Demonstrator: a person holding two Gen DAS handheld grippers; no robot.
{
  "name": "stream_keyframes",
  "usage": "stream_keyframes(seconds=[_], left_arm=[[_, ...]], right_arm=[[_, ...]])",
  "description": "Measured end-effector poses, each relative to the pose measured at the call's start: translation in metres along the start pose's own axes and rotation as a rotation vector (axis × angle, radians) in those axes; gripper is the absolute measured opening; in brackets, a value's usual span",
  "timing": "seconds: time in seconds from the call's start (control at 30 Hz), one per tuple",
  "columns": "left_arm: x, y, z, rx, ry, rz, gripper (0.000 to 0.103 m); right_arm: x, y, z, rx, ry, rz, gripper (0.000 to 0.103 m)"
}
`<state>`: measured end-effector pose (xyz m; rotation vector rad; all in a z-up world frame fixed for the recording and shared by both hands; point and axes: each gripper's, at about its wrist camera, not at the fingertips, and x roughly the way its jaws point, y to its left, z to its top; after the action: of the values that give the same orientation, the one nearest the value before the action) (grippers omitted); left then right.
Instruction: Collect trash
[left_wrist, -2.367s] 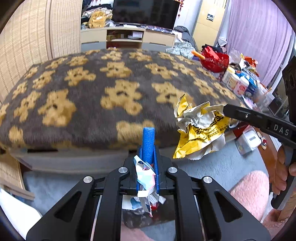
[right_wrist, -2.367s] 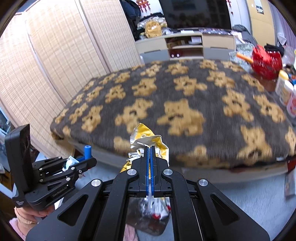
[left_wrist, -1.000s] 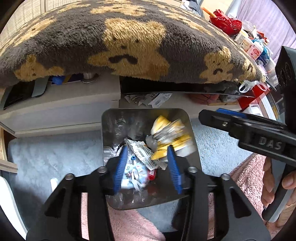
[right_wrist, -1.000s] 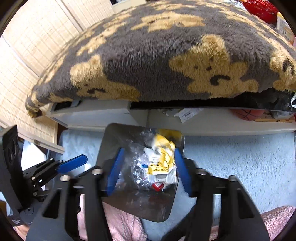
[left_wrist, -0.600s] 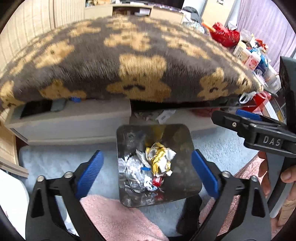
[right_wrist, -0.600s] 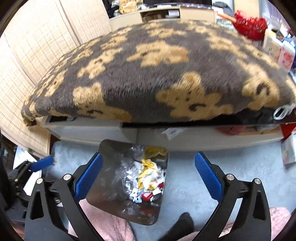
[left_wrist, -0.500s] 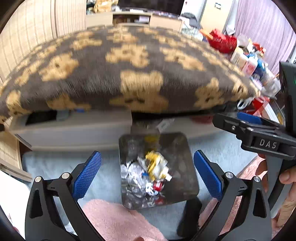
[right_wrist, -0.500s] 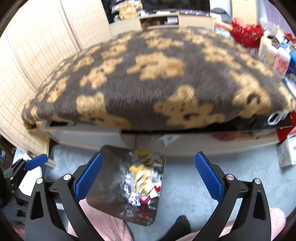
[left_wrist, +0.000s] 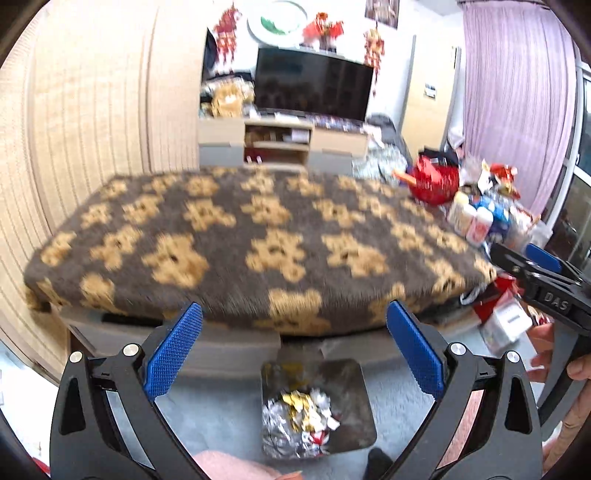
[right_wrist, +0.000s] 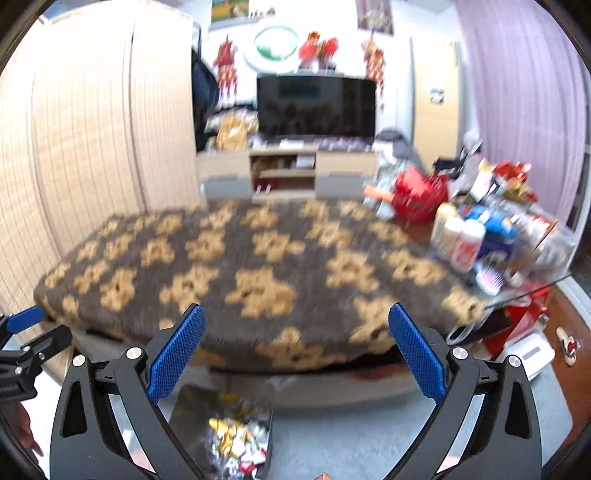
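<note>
Both grippers raised, facing the room, frames motion-blurred. Left gripper (left_wrist: 293, 349): fingers (left_wrist: 173, 352) spread wide, blue pads apart, nothing between them. Right gripper (right_wrist: 293, 350): fingers (right_wrist: 415, 356) also spread wide and empty.

Trash bin (left_wrist: 349, 373), square, metallic, sits on the grey carpet (left_wrist: 221, 410) just in front of the low counter (left_wrist: 236, 341). In the left view it lies between and below the two fingers; in the right view it is lower left of centre, partly cut off by the frame edge. Inside it: crumpled wrappers (left_wrist: 301, 410), silver foil mixed with yellow and a bit of red, piled toward the near-left side of the bin.

Counter top is covered by a dark brown fleece blanket with tan bear print (left_wrist: 258, 240); no trash visible on it. At its right end, bottles and containers (right_wrist: 465, 236) cluster together, with a red bag (right_wrist: 417, 192) behind them. TV (right_wrist: 316, 107) on a stand at the far wall, purple curtain (left_wrist: 517, 99) at right, bamboo screen (left_wrist: 92, 129) at left.

The right gripper shows at the right edge of the left view, a hand (left_wrist: 576, 369) on its handle.
</note>
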<state>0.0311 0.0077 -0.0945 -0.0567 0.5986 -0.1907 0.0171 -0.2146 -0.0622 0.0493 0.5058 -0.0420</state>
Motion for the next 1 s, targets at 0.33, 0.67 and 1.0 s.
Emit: stream_keyframes(seconds=[0.33,0.67,1.0], left_arm=[[-0.056,-0.004,0.028,0.006,-0.156,0.049,0.095],[-0.092,-0.01,0.04,0.023,-0.244,0.08,0.095],[-0.099,-0.017,0.041,0.038,-0.263,0.076,0.095]], right_arm=[[-0.06,-0.012,0.026,0.01,-0.188,-0.082,0.1],[-0.084,-0.011,0.033,0.017,-0.248,-0.078,0.1],[-0.085,-0.009,0.034,0.015,-0.239,-0.08,0.1]])
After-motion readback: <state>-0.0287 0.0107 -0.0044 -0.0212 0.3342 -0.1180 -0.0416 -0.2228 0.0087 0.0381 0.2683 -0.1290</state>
